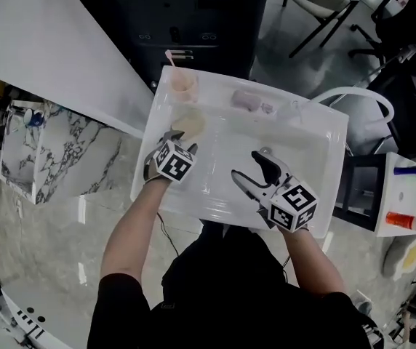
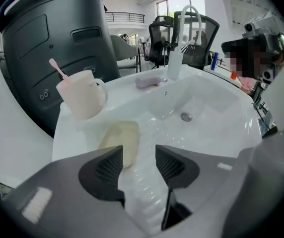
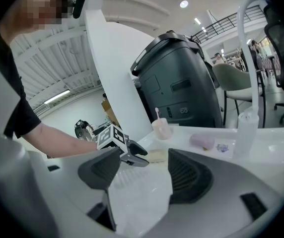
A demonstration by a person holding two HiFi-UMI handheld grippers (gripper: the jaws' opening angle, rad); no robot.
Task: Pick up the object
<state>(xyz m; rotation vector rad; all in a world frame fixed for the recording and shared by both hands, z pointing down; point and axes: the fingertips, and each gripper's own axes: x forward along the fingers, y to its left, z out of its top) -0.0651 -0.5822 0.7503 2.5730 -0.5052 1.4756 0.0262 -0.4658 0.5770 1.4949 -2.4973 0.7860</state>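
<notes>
Soap [image 2: 118, 142] lies just ahead of the left gripper's [image 2: 137, 163] open, empty jaws, low in the middle, on the sink [image 2: 65, 133] ledge. The right gripper [image 3: 139, 175] is open too. A crooked pinch could pop it into the bowl.

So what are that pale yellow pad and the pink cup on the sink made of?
The pale yellow pad looks like soft sponge, or possibly soap: matte, with rounded edges and no shine. The pink cup seems to be matte plastic, smooth, with a moulded handle. Neither is certain.
</notes>
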